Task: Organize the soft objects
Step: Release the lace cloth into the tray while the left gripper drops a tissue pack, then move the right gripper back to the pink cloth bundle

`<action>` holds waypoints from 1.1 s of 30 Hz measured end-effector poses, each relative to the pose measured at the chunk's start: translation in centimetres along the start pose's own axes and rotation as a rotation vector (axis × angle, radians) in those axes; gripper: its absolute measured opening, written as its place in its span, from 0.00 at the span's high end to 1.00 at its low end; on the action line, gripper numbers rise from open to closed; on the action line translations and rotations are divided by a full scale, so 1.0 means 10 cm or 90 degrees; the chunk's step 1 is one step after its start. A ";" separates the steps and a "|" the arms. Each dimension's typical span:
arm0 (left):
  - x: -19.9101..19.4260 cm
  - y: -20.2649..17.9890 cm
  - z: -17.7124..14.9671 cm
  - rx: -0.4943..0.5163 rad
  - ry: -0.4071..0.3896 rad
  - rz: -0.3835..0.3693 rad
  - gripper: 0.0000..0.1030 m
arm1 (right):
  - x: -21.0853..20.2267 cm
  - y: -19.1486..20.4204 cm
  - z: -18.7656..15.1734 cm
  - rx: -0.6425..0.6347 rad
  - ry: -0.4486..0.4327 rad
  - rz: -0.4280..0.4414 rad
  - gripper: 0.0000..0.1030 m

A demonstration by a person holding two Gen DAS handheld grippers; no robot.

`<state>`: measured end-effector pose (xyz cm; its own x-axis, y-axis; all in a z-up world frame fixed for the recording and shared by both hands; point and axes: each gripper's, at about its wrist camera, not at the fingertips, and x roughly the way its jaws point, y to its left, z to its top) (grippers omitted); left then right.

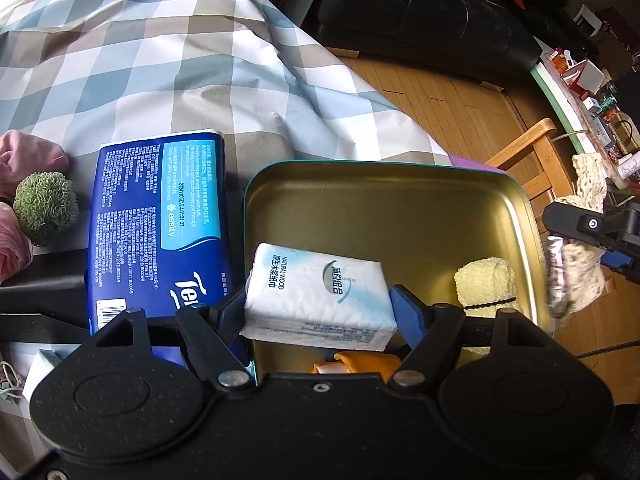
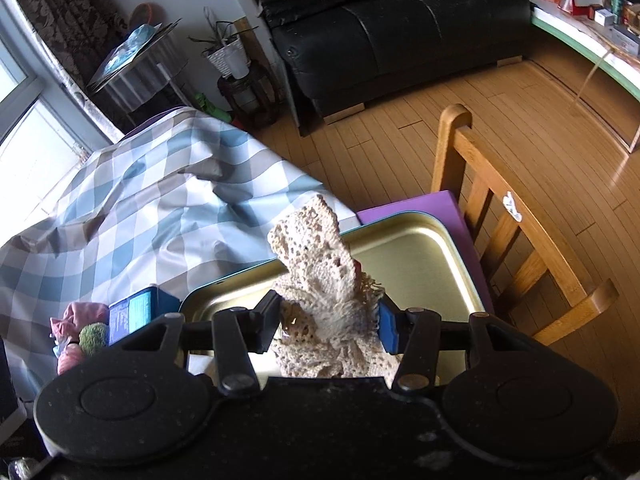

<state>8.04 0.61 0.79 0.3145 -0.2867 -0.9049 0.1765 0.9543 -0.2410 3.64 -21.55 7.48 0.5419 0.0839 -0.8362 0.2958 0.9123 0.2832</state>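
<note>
My left gripper [image 1: 318, 306] is shut on a white tissue pack [image 1: 320, 292] and holds it low over the near end of a gold tin tray [image 1: 400, 196]. A rolled cream towel [image 1: 486, 284] with a black band lies in the tray's right corner. An orange item [image 1: 360, 362] shows under the pack. Over the same tray [image 2: 440, 248], my right gripper [image 2: 330, 324] is shut on a cream crochet lace cloth [image 2: 316, 256], which sticks up between the blue pads. That gripper [image 1: 592, 228] and its lace [image 1: 584, 280] also show at the right edge of the left wrist view.
A blue tissue package [image 1: 160, 216], a green pompom [image 1: 46, 208] and pink cloth [image 1: 24, 156] lie left of the tray on the checked tablecloth [image 1: 160, 60]. A purple mat [image 2: 412, 206] lies under the tray. A wooden chair [image 2: 520, 232] stands right, a black sofa [image 2: 400, 28] beyond.
</note>
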 end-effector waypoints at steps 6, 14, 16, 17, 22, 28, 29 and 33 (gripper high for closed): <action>0.03 -0.03 -0.02 0.006 0.007 -0.004 0.31 | 0.00 0.03 -0.02 -0.014 0.005 0.008 0.43; 0.01 -0.11 -0.05 0.023 0.004 -0.010 0.24 | 0.01 -0.03 -0.01 0.003 0.008 0.003 0.39; 0.01 -0.12 -0.06 0.023 0.004 -0.009 0.24 | 0.00 -0.02 -0.02 0.003 0.009 0.002 0.38; 0.01 -0.12 -0.06 0.022 0.005 -0.008 0.24 | 0.01 -0.02 -0.02 0.001 0.010 0.002 0.37; 0.02 -0.12 -0.07 0.019 0.008 -0.005 0.23 | 0.03 0.00 -0.03 -0.003 0.016 -0.001 0.33; 0.02 -0.15 -0.09 0.022 0.009 -0.003 0.23 | 0.02 -0.01 -0.03 -0.006 0.004 -0.013 0.27; 0.02 -0.15 -0.09 0.023 0.008 -0.003 0.23 | -0.01 0.00 -0.03 -0.011 -0.007 -0.016 0.27; -0.02 -0.18 -0.11 0.030 0.004 -0.003 0.22 | -0.11 0.08 -0.05 -0.048 -0.061 -0.041 0.20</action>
<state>6.66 -0.97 1.01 0.3080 -0.2900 -0.9061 0.2212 0.9481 -0.2283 2.89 -20.72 8.42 0.5979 -0.0114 -0.8015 0.2749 0.9422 0.1916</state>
